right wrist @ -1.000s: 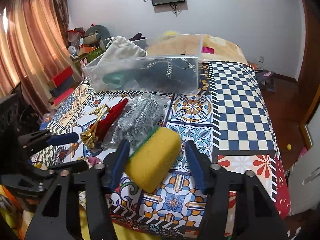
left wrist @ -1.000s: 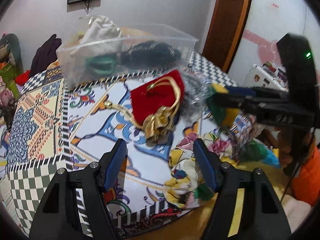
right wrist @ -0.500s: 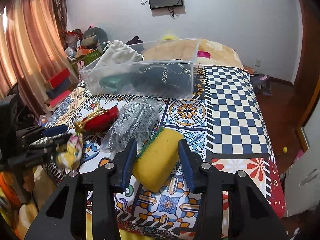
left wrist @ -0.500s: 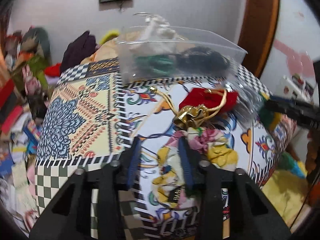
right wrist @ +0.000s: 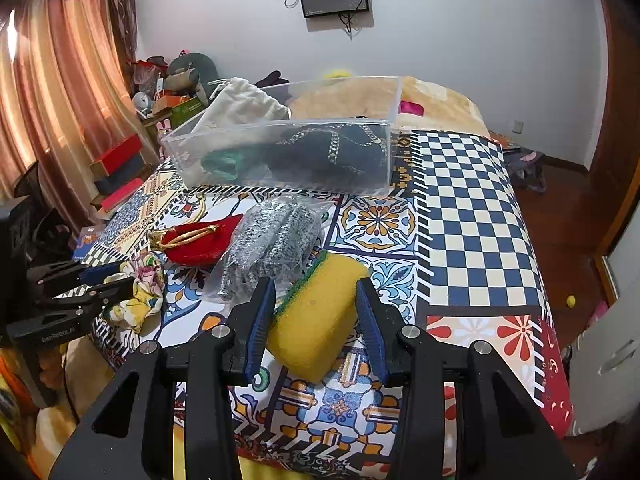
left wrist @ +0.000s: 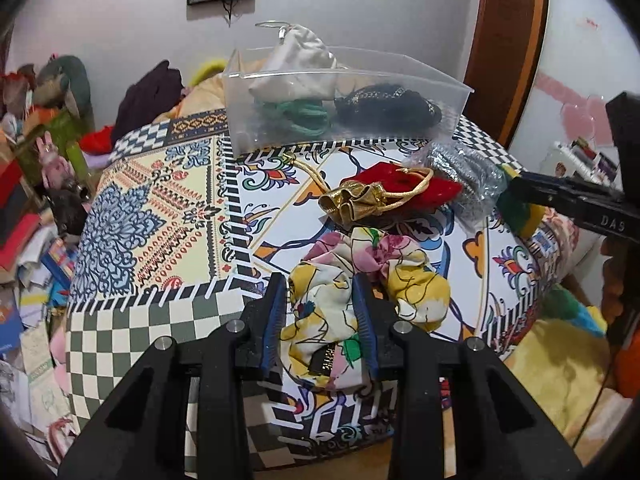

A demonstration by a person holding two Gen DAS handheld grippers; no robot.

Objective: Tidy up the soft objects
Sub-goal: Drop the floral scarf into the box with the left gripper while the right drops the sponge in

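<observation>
My left gripper (left wrist: 320,312) is shut on a floral scrunchie (left wrist: 360,280) at the near edge of the patterned bed; it also shows in the right wrist view (right wrist: 138,288). My right gripper (right wrist: 316,312) is shut on a yellow sponge with a green scouring side (right wrist: 316,312). A red pouch with gold cord (left wrist: 400,192) and a bagged silver scrubber (right wrist: 272,244) lie on the bed. A clear plastic bin (right wrist: 288,156) behind them holds a white pouch, a green item and a black item.
The bed cover (right wrist: 460,208) is patterned, with a checkered part on the right. Clutter and boxes (right wrist: 120,168) stand at the left by the curtain. A wooden door (left wrist: 508,40) is beyond the bed.
My left gripper moved onto the scrunchie and closed on it. My right gripper narrowed onto the sponge.
</observation>
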